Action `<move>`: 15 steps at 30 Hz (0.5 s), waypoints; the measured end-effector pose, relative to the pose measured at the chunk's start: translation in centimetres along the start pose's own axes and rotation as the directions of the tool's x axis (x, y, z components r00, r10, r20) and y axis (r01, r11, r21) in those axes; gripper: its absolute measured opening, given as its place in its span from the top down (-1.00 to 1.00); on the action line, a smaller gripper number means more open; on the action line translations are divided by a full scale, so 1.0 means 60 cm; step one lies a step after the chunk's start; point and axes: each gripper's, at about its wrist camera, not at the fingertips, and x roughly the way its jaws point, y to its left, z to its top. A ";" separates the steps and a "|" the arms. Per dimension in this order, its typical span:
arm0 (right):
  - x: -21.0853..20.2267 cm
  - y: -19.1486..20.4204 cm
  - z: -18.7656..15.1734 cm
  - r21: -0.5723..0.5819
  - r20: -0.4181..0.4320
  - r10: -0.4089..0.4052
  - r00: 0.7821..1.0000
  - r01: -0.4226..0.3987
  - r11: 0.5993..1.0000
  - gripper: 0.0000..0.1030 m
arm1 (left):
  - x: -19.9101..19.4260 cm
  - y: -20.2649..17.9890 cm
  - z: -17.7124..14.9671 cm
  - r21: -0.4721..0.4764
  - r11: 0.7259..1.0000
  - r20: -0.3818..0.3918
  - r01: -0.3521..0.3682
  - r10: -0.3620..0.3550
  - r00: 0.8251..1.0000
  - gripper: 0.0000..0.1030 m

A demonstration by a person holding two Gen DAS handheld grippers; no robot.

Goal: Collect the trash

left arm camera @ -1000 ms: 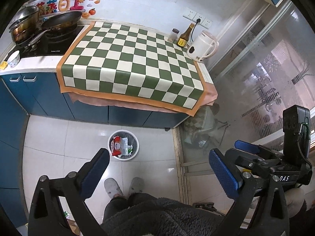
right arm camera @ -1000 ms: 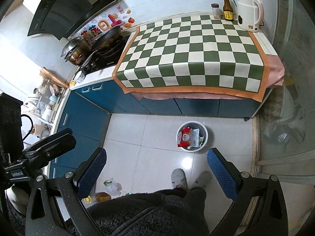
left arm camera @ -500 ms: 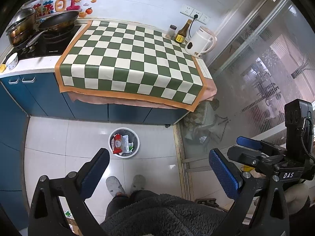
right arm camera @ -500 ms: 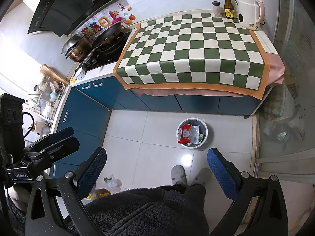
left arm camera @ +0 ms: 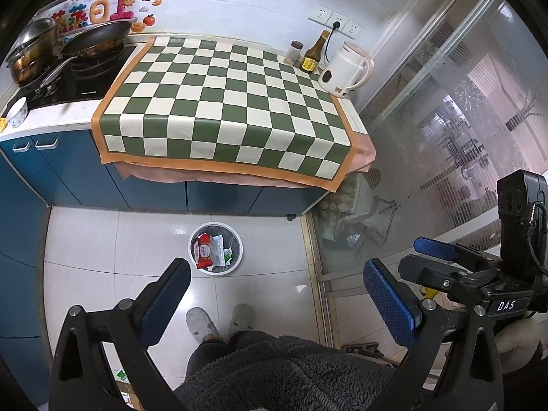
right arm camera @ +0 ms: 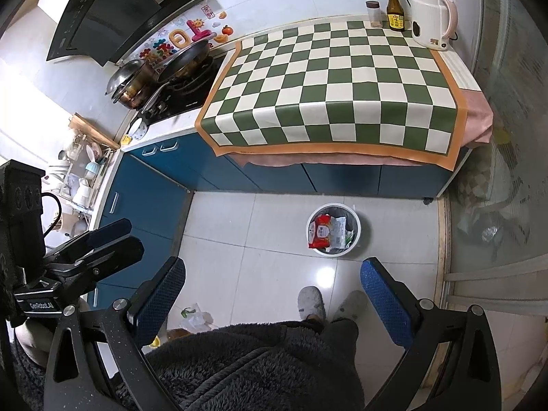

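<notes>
While held high over the kitchen floor: both tools looking down, nothing between either pair of fingers.
Left gripper (left arm camera: 275, 293): blue-padded fingers (left arm camera: 388, 296) spread wide apart, empty.
Right gripper (right arm camera: 272, 291): blue-padded fingers (right arm camera: 385, 296) spread wide apart, empty.
Bin (left arm camera: 236, 238): small, round, white-rimmed, standing on the pale tiled floor (left arm camera: 82, 239) just in front of the blue cabinets (left arm camera: 219, 195), ahead of the grey slippers (left arm camera: 200, 322).
Trash (left arm camera: 203, 250): inside the bin, a red-and-white packet leaning at the left edge, a crumpled clear-white wrapper beside it, a scrap with green print at the right.
Surface (left arm camera: 222, 102): covered by a green-and-cream checked cloth with an orange border, hanging over the front edge.
Back right of surface: white kettle (left arm camera: 344, 72), brown bottle (left arm camera: 313, 53), small jar (left arm camera: 294, 53), close together.
Stove (left arm camera: 78, 78): left of the cloth, frying pan (left arm camera: 97, 37) and lidded pot (left arm camera: 30, 51) on it.
</notes>
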 end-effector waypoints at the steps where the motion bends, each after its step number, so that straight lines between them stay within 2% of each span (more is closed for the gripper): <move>1: -0.001 -0.003 -0.004 0.002 0.001 0.000 1.000 0.000 1.000 -1.00 | 0.000 -0.001 0.000 0.002 1.000 -0.002 0.001 -0.001 1.000 -1.00; 15: -0.010 -0.018 -0.011 0.012 0.002 -0.003 1.000 0.003 1.000 -1.00 | 0.003 -0.009 0.005 0.020 1.000 -0.003 -0.001 0.001 1.000 -1.00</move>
